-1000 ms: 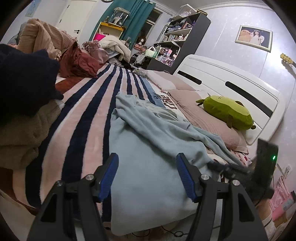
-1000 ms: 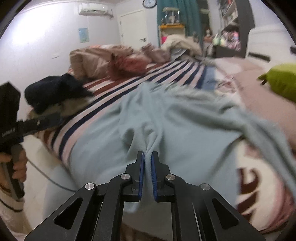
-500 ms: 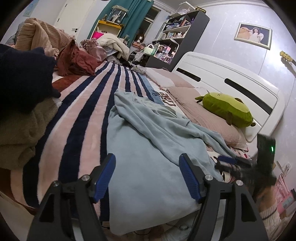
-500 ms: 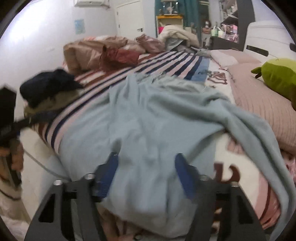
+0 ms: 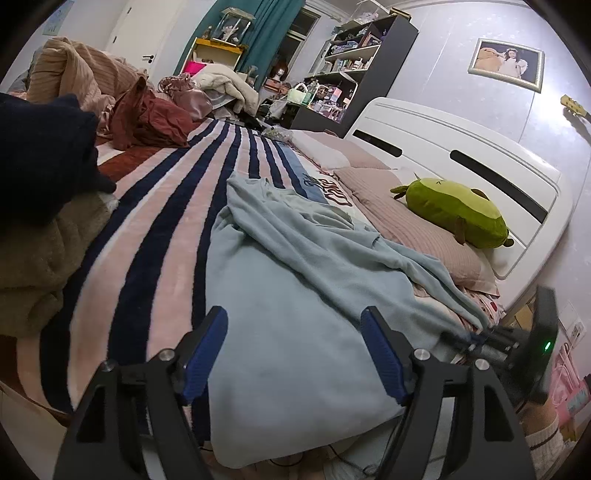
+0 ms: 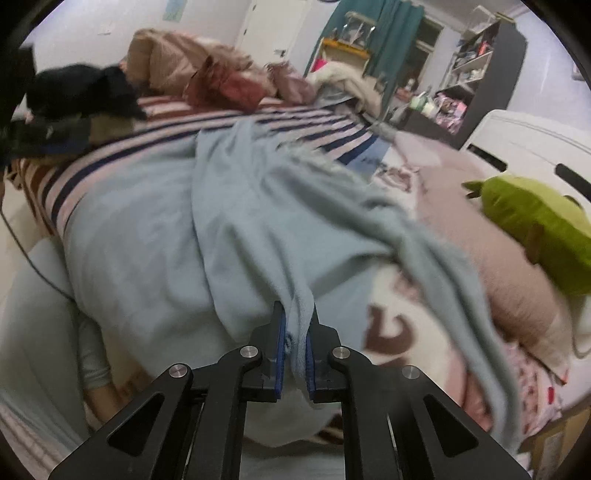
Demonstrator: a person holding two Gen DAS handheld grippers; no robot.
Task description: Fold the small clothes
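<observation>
Lying spread across the near half of the bed (image 5: 155, 229), on a pink blanket with navy stripes, one pale blue garment (image 5: 295, 332): its lower part hangs over the bed's near edge, and a long sleeve or fold runs across it toward the pillow side. Left gripper (image 5: 295, 350): jaws wide, having just been opening further, blue pads apart above the garment's lower part, no cloth pressed between them. Right gripper (image 6: 294, 343): jaws having just closed, now pinching a bunched strip of the pale blue cloth, which rises from between the pads toward the sleeve; the same gripper shows at the right edge of the left wrist view, a green light lit on its body, and a cuffed sleeve (image 5: 543, 439) of the person below it. Green plush toy (image 5: 454, 212): resting on a ribbed dusty-pink pillow (image 5: 406, 236) in front of the white headboard (image 5: 461, 155). Heap of other clothes at the bed's far left: dark navy piece (image 5: 40, 155) on top of an olive-brown one (image 5: 40, 266), with maroon (image 5: 147, 118) and tan (image 5: 77, 81) items behind, well apart from the blue garment. Background: dark shelving unit (image 5: 354, 70) crowded with small items, teal curtain (image 5: 258, 33), framed picture (image 5: 506, 62) on the wall. Right wrist view partly motion-blurred.
</observation>
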